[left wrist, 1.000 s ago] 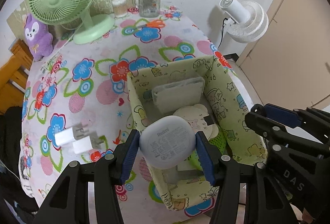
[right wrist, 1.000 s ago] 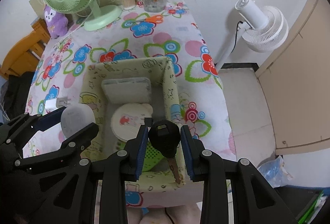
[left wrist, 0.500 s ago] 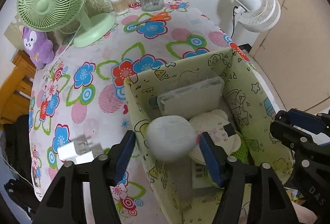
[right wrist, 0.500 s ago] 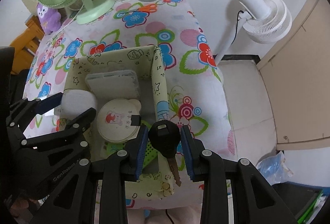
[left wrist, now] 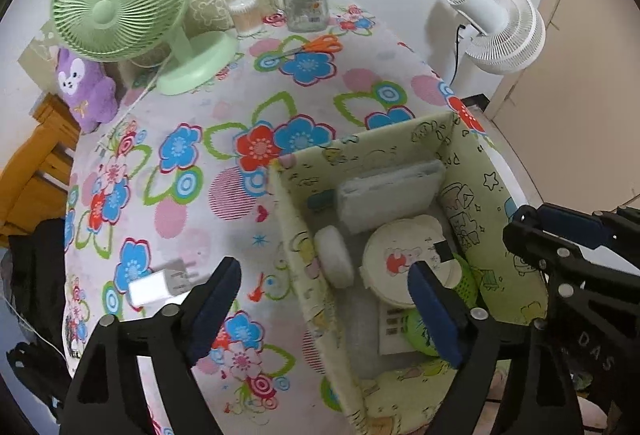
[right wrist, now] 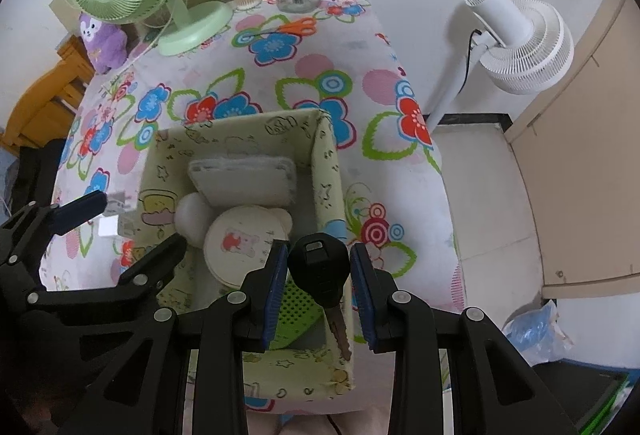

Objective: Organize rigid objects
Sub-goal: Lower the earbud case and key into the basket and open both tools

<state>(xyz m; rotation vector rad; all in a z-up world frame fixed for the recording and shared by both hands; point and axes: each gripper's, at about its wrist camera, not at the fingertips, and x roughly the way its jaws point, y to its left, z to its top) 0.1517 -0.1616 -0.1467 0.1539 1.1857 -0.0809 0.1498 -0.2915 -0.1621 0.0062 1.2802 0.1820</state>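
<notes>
A pale green fabric box (left wrist: 476, 191) (right wrist: 326, 171) stands near the table's front right corner. Inside it the white round earbud case (left wrist: 334, 261) (right wrist: 192, 217) leans on edge against the left wall, free of my left gripper (left wrist: 324, 309), whose jaws are opening with nothing between them above the box's left wall. Also in the box are a white flat case (left wrist: 390, 191), a cream round tin (left wrist: 404, 259) and a green mesh piece (right wrist: 298, 307). My right gripper (right wrist: 318, 285) is shut on a black car key (right wrist: 320, 269) over the box's right front corner.
A white charger plug (left wrist: 158, 287) lies on the floral cloth left of the box. At the back stand a green desk fan (left wrist: 120, 1), a glass jar (left wrist: 304, 1), a cotton-swab tub (left wrist: 244, 15), orange scissors (left wrist: 316, 45) and a purple plush (left wrist: 86, 89). A white floor fan (right wrist: 516, 39) stands off the table's right edge.
My left gripper's jaws have spread and let go of the white earbud case, which dropped into the box against its left wall. The right gripper kept still with the key.
</notes>
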